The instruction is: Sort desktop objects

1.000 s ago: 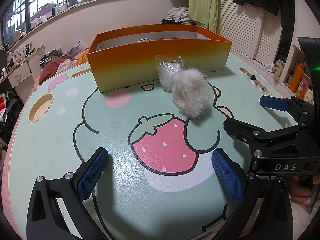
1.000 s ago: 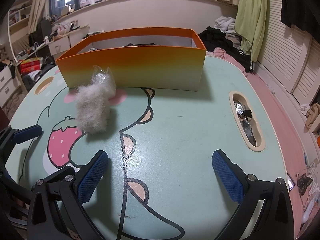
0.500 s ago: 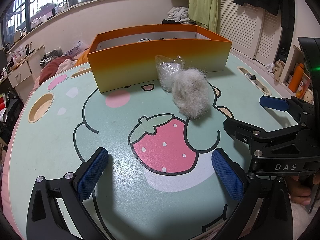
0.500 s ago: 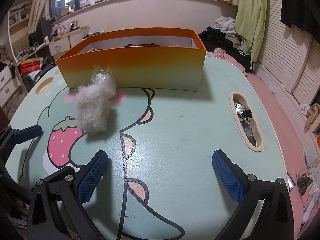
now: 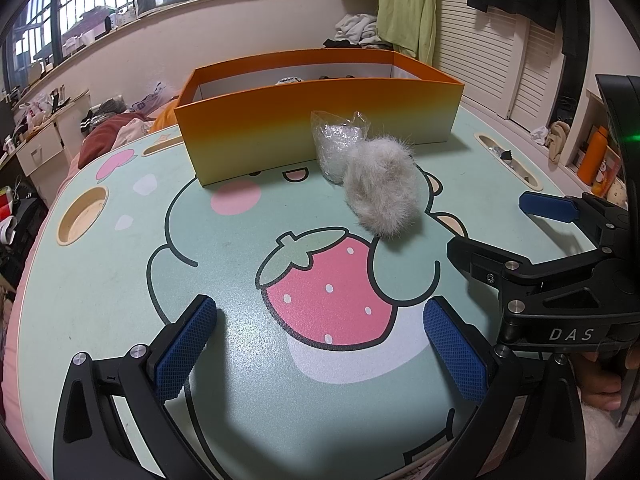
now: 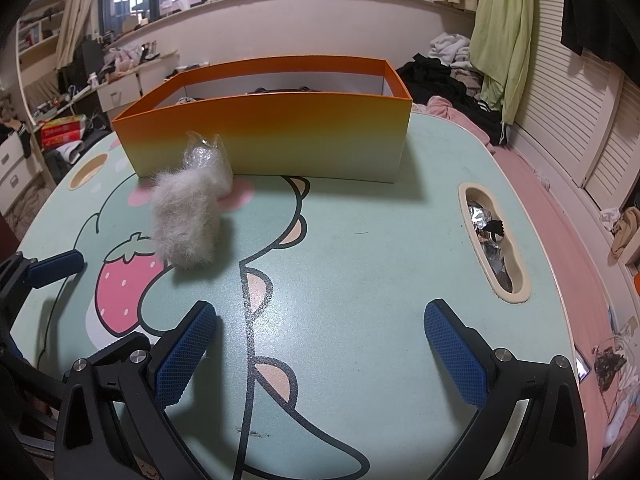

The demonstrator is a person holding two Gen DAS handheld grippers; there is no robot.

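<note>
Both claws gape wide with nothing in them: the left claw (image 5: 320,344) hangs low over the desk (image 5: 120,280) on the near side of the orange box (image 5: 320,120), and the right claw (image 6: 320,344) hangs at the same level beside it. Beyond the left claw's blue pads (image 5: 180,348) lies a printed strawberry (image 5: 328,292), and past that the fur ball (image 5: 382,192), well short of the box. A crumpled clear bag (image 5: 338,148) sits between the fur ball and the box, touching the fur and close against the box's front wall. A few items, too hidden to name, already lie inside the box.

The fur ball looks like the next thing to sort. A good pick would come from the near side, straddle its middle, and close gently, since it will squash. Lifting straight up before crossing the box wall should keep the bag from being dragged along.
</note>
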